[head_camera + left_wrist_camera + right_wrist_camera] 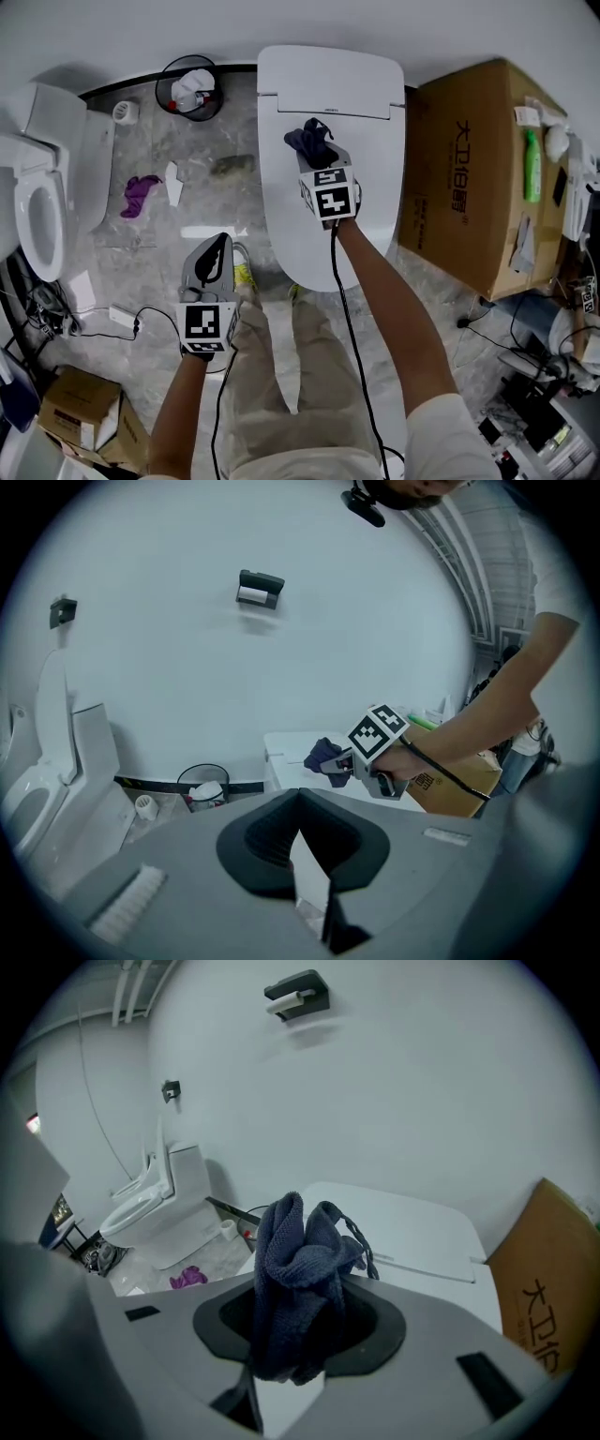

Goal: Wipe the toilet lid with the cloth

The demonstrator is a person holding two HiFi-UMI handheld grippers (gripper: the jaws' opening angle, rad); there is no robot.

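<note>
The white toilet with its lid (328, 197) down stands at the top middle of the head view. My right gripper (317, 150) hovers over the rear half of the lid, shut on a bunched dark blue cloth (309, 141). In the right gripper view the cloth (300, 1251) stands up between the jaws of that gripper (298, 1309), with the lid (412, 1227) beyond it. My left gripper (216, 255) hangs over the floor to the left of the toilet, its jaws together and holding nothing. The left gripper view looks past its own gripper (300, 803) to the cloth (323, 755).
A second toilet (37, 206) with its seat up stands at the far left. A wire waste basket (190, 89) sits by the wall and a purple rag (141, 194) lies on the floor. A large cardboard box (469, 178) flanks the toilet's right. Cables (122, 319) trail at lower left.
</note>
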